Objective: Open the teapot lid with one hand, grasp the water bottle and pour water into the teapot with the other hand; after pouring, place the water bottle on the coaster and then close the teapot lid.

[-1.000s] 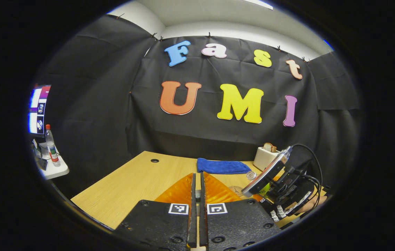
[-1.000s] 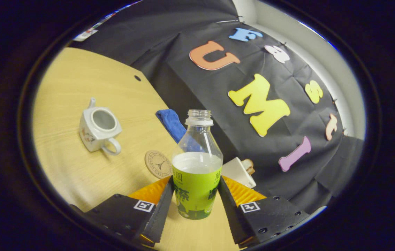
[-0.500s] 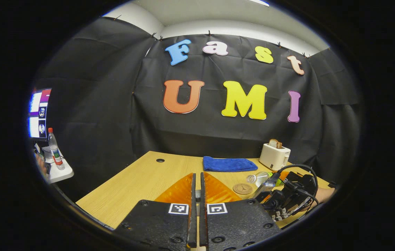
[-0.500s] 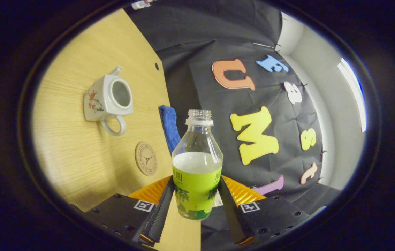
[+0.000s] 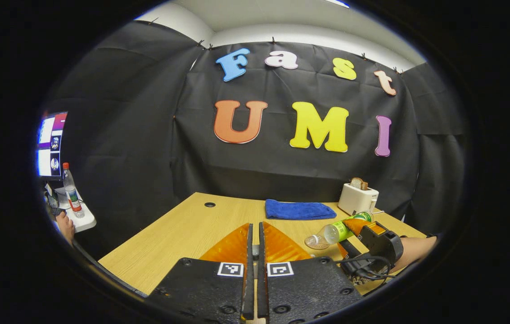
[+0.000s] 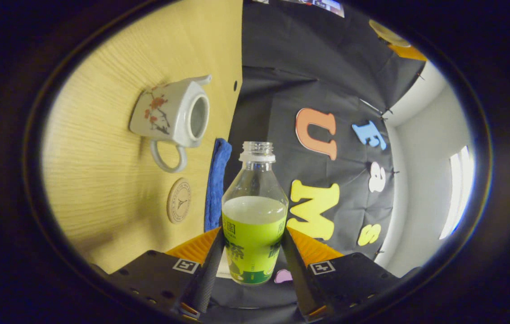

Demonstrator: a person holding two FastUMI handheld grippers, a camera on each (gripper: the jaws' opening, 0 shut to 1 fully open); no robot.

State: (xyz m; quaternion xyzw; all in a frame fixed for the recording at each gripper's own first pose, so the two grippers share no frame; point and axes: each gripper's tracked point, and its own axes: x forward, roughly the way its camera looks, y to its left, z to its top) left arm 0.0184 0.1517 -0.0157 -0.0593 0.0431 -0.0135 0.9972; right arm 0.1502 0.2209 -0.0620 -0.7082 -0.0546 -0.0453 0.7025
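My right gripper point(image 6: 253, 234) is shut on the green-labelled water bottle point(image 6: 255, 211), which has no cap and is part full. In the left gripper view the bottle point(image 5: 333, 232) lies almost level in that gripper point(image 5: 348, 234), mouth pointing left over the table. The white flowered teapot point(image 6: 169, 112) stands on the table with its mouth uncovered, apart from the bottle. A round cork coaster point(image 6: 178, 200) lies beside its handle. My left gripper point(image 5: 255, 227) is shut, fingers almost together. A pale disc that looks like the lid point(image 6: 387, 33) shows at the top edge.
A blue cloth point(image 5: 299, 209) and a white toaster point(image 5: 358, 198) with a slice of bread sit at the back of the wooden table point(image 5: 182, 229). Off to the left, a side table holds a red-capped bottle point(image 5: 70, 191) below a monitor point(image 5: 50, 144).
My right gripper has rolled the bottle over from a slight tilt to nearly level, with the mouth swinging toward the teapot. The left gripper has hardly moved.
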